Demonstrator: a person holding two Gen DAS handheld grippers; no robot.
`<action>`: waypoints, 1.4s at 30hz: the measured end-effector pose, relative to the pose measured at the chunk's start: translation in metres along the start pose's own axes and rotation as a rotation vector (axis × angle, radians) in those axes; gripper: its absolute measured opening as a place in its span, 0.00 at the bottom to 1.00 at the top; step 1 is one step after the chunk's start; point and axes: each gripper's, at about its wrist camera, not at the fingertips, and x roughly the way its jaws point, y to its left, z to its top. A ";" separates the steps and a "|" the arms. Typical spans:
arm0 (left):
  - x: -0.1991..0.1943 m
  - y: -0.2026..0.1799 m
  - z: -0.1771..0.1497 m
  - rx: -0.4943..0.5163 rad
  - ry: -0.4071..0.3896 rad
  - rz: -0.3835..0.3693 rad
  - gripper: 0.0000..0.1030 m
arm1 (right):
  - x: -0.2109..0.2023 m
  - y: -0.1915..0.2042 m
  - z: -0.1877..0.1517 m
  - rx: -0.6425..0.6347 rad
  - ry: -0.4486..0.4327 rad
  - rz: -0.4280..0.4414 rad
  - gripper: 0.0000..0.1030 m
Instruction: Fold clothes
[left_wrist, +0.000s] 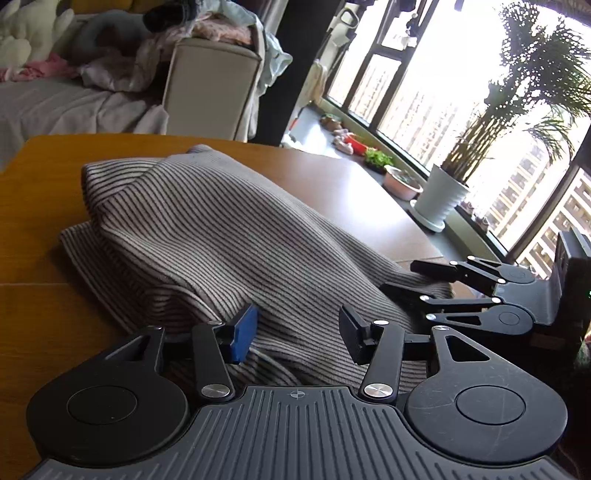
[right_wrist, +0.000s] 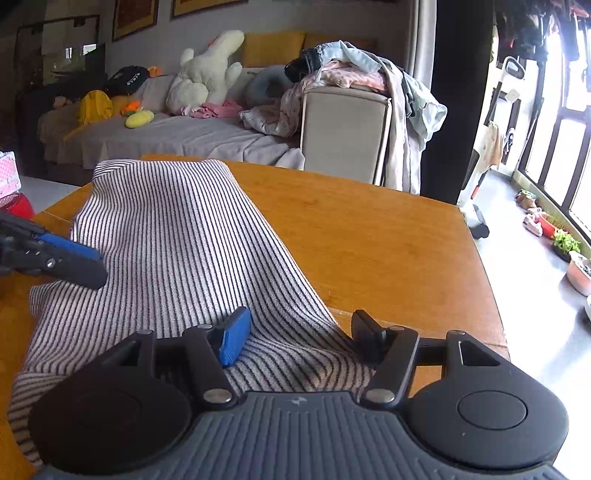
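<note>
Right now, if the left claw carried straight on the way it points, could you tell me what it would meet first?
Most likely the striped garment: the left claw points into its raised fold, cloth already lying between the open fingers. The wooden table lies beneath, though depth is hard to judge.

Both grippers look the same: left gripper (left_wrist: 297, 332) and right gripper (right_wrist: 297, 334) each have a ribbed grey base at the bottom of the frame, two round black discs, black link arms with silver screws, one blue ribbed pad and one black pad
</note>
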 end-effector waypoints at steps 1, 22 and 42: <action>0.001 0.002 0.001 -0.001 -0.005 0.009 0.52 | -0.004 0.001 -0.003 -0.004 -0.001 0.002 0.61; -0.029 0.000 -0.012 0.048 -0.045 0.071 0.76 | -0.062 0.040 -0.011 -0.029 -0.056 0.101 0.67; -0.047 0.016 -0.037 0.029 -0.052 0.133 0.78 | -0.078 0.067 -0.010 -0.126 -0.075 0.140 0.68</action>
